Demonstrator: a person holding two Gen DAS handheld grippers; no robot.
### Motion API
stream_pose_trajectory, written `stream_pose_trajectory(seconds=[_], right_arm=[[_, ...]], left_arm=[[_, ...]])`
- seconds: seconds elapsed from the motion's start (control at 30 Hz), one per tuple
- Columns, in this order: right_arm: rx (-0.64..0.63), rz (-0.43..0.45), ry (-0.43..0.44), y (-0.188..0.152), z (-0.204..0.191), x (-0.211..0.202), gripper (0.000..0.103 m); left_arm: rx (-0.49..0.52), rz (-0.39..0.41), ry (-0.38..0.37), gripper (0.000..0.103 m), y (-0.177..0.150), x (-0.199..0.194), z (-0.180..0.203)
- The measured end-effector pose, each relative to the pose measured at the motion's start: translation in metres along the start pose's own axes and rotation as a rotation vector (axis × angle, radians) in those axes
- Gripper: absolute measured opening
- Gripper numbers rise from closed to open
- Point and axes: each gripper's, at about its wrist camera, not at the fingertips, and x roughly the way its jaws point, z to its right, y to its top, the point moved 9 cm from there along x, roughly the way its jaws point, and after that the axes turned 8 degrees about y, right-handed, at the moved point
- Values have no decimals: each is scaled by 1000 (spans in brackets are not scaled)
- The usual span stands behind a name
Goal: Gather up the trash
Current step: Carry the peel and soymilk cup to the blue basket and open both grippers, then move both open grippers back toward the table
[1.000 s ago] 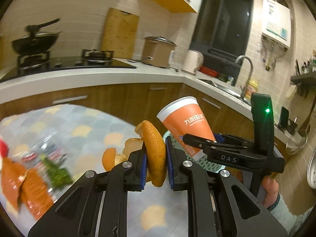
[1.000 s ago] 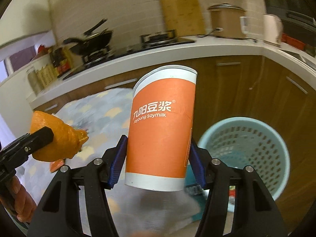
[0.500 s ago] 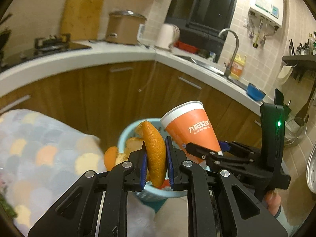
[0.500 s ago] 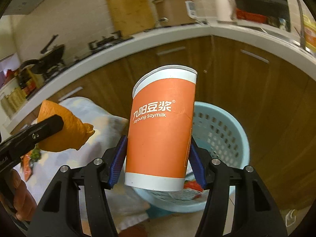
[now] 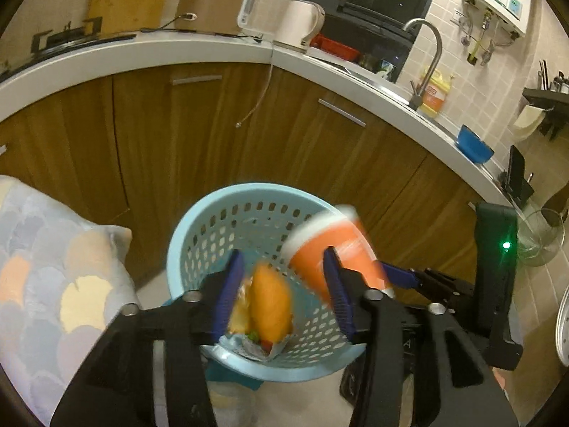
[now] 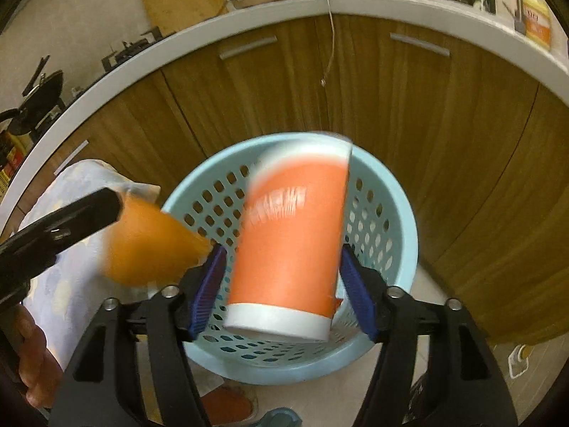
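Note:
A light blue perforated trash basket [image 5: 199, 235] stands on the floor below both grippers; it also shows in the right wrist view [image 6: 384, 213]. My left gripper [image 5: 284, 295] is open, and the orange peel [image 5: 270, 306] is blurred between its spread jaws, dropping into the basket. My right gripper [image 6: 284, 291] is open, and the orange paper cup [image 6: 291, 249] is blurred and tilted between its jaws, clear of the pads, over the basket. The cup also shows in the left wrist view [image 5: 334, 249]. Wrappers lie in the basket bottom.
Wooden cabinets [image 5: 177, 135] under a white counter [image 5: 142, 49] curve behind the basket. A table with a patterned cloth [image 5: 53, 284] is on the left. A sink with a tap [image 5: 426, 46] and a blue bowl [image 5: 473, 146] sit on the counter to the right.
Both grippers swung from the table to above the basket. Both jaws opened, and the orange peel and the cup came loose and are falling.

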Motion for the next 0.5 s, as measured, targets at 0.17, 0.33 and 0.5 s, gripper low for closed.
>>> stream_pose_trajectory(seconds=[0.17, 0.33, 0.5], right_arm=[[1, 12, 4, 4, -1, -1, 64], [-61, 55, 42, 12, -34, -17, 64], [-151, 85, 102, 14, -87, -31, 64]], left_arm=[[3, 20, 8, 47, -1, -14, -7], [-35, 60, 27, 47, -1, -41, -26], [-76, 119, 62, 47, -4, -81, -49]])
